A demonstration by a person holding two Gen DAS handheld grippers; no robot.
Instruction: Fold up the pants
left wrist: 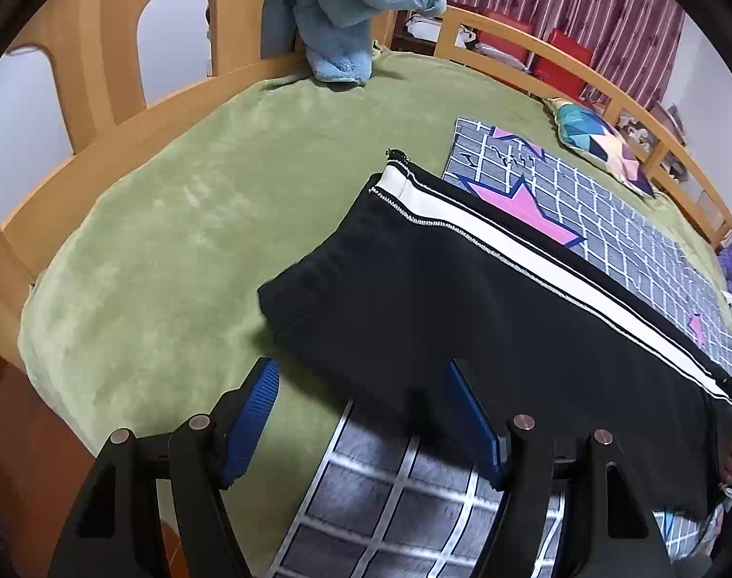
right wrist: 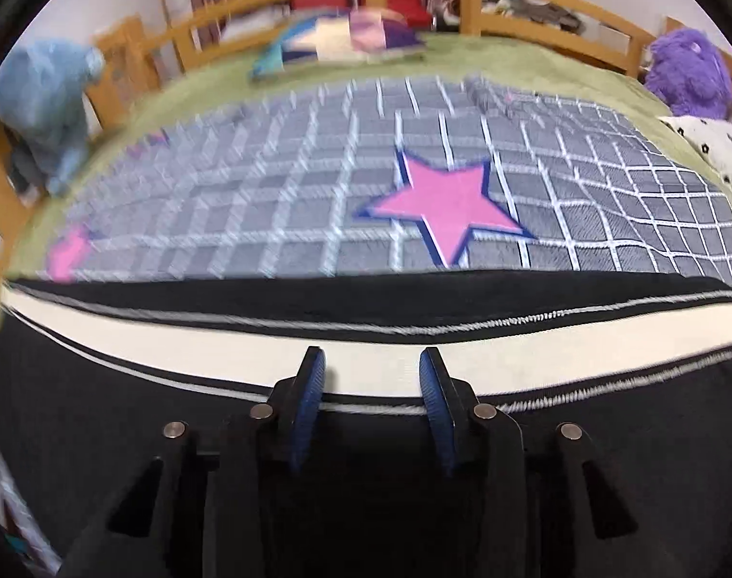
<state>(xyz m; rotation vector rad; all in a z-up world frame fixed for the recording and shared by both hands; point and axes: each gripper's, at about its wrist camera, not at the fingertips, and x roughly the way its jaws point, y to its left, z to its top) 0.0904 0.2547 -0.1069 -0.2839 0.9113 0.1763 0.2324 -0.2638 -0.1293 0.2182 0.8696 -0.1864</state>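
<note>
Left view: my left claw (left wrist: 361,414) stood wide, nothing pinched. Black pants (left wrist: 462,313) with white stripe lay flat on grey checked blanket (left wrist: 631,241) on green bed cover (left wrist: 173,216), just ahead of blue pads (left wrist: 257,400). Blue plush toy (left wrist: 346,14) sat by wooden rail (left wrist: 101,144).

Right view, blurry: my right claw (right wrist: 373,404) stood partly wide, nothing pinched, over pants (right wrist: 125,409) near white stripe. Pink star (right wrist: 445,207) on blanket (right wrist: 269,192) beyond. Purple plush toy (right wrist: 688,72) far right.

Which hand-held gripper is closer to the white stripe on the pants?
Right. The right hand-held gripper sits over the white stripe; the left hand-held gripper is at the pants' plain black edge.
</note>
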